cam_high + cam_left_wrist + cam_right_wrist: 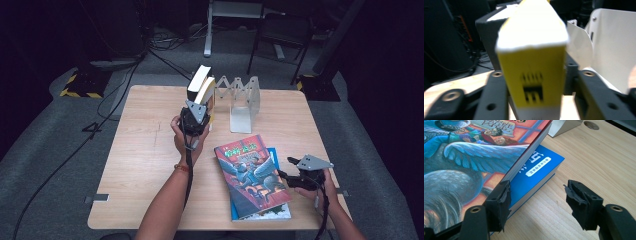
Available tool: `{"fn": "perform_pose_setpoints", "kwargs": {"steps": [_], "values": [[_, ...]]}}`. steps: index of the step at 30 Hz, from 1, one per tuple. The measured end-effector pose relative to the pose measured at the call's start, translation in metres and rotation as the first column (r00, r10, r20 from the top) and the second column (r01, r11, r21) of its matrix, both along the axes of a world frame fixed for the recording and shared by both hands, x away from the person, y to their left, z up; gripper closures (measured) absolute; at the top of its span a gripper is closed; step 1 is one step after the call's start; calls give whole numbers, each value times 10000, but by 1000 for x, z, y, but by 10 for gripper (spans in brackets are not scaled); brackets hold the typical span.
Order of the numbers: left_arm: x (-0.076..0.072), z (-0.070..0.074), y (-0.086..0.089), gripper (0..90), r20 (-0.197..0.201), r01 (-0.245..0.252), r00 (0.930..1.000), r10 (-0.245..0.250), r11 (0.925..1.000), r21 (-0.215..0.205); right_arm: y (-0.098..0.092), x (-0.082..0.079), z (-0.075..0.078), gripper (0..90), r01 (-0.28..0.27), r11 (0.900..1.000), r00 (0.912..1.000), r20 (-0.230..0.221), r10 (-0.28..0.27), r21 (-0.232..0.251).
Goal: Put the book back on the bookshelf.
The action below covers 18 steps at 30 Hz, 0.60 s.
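Wooden table (145, 150), pale, rectangular, on grey carpet; dark room, cables and chair legs beyond the far edge. Yellow book (534, 75) upright near the far edge, beside the white folding bookstand (244, 102); left gripper (196, 117) jaws flank its spine, contact unclear. 2 stacked books near the front right corner: illustrated book (252, 172) on blue book (536, 173). Right gripper (537, 203) jaws spread, empty.
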<state>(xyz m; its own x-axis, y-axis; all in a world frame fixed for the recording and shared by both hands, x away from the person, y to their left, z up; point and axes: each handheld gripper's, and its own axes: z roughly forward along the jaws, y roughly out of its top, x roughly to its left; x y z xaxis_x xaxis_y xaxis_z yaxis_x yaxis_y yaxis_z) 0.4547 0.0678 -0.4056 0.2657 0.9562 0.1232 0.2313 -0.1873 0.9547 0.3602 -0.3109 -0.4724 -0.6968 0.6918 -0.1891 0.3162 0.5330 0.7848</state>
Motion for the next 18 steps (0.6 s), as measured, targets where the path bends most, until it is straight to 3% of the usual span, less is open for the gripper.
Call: {"fn": "perform_pose_setpoints", "kwargs": {"steps": [4,8,10,12,14,15,18], "values": [[-9,-9,5,479,-463,448,9979,-447,9990,4,0,-1,0,369,7,10000,10000,-28,-7,-22],[-18,-24,7,460,-801,724,9941,-725,9974,-41,0,-1,0,368,26,10000,10000,-60,-26,6],[-19,-33,7,532,-1185,779,9899,-774,9970,-2,-1,0,0,378,7,9999,9999,-141,-6,129],[-19,-41,7,596,-1525,654,9865,-592,9972,358,-3,1,-1,364,21,9991,9993,-370,-6,418],[-18,-49,8,692,-1737,479,9839,-424,9985,272,-5,2,-2,363,18,9984,9990,-453,7,562],[-18,-52,10,724,-1679,450,9848,-435,9990,52,-5,2,-2,362,17,9984,9989,-460,9,572],[-16,-51,7,742,-1663,-102,9860,131,9998,185,-4,2,-3,364,13,9985,9990,-441,11,550]]}}
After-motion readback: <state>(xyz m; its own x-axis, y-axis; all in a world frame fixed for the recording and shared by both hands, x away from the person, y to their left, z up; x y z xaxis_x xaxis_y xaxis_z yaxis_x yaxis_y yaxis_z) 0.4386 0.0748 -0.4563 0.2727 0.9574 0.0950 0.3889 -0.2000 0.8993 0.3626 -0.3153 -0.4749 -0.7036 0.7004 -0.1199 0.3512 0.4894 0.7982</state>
